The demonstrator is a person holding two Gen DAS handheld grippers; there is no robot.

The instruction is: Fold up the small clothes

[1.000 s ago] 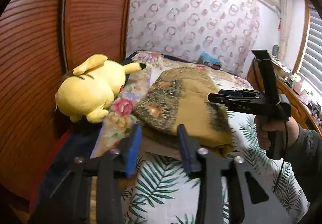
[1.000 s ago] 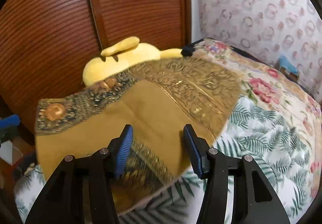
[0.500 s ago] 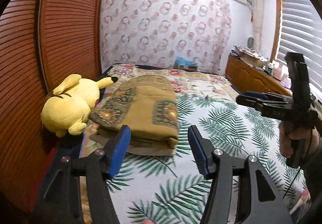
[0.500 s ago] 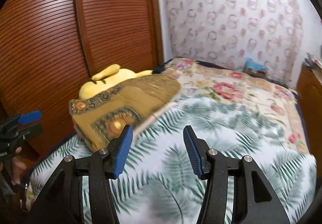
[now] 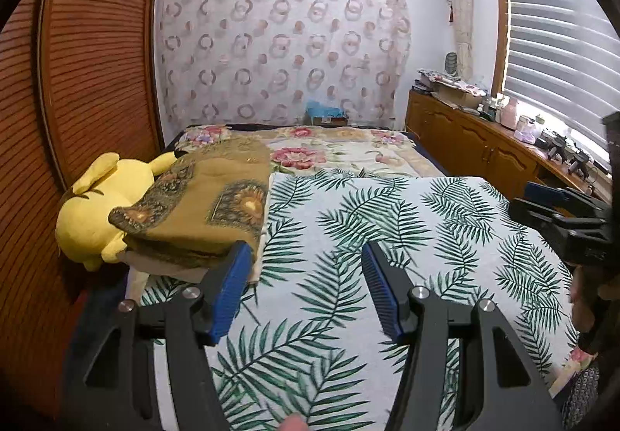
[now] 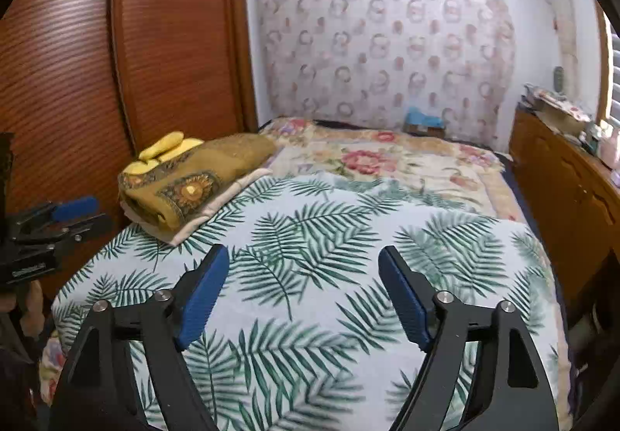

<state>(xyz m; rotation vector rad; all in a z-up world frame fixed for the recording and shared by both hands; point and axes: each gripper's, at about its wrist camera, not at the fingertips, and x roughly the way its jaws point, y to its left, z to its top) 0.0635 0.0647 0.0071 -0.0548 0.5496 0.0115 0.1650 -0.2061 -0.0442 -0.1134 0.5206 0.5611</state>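
A folded mustard-brown patterned cloth (image 5: pixel 201 206) lies on a cream folded cloth at the bed's left edge, against a yellow plush toy (image 5: pixel 97 206). It also shows in the right wrist view (image 6: pixel 193 183). My left gripper (image 5: pixel 306 283) is open and empty, above the palm-leaf sheet (image 5: pixel 387 237), just right of the folded pile. My right gripper (image 6: pixel 302 287) is open and empty over the sheet's middle (image 6: pixel 329 237), well back from the pile. Each gripper appears at the edge of the other's view, the right one (image 5: pixel 558 210) and the left one (image 6: pixel 58 221).
A wooden wardrobe (image 5: pixel 97 62) stands along the left of the bed. A wooden sideboard (image 5: pixel 484 148) with clutter runs along the right under a blinded window. A floral blanket (image 5: pixel 348 152) covers the bed's far half. A blue box (image 5: pixel 325 113) sits at the far wall.
Both grippers have drawn back from the folded cloth, which now rests on the pile. The left gripper has opened wider and swung right. The right gripper has pulled far back.
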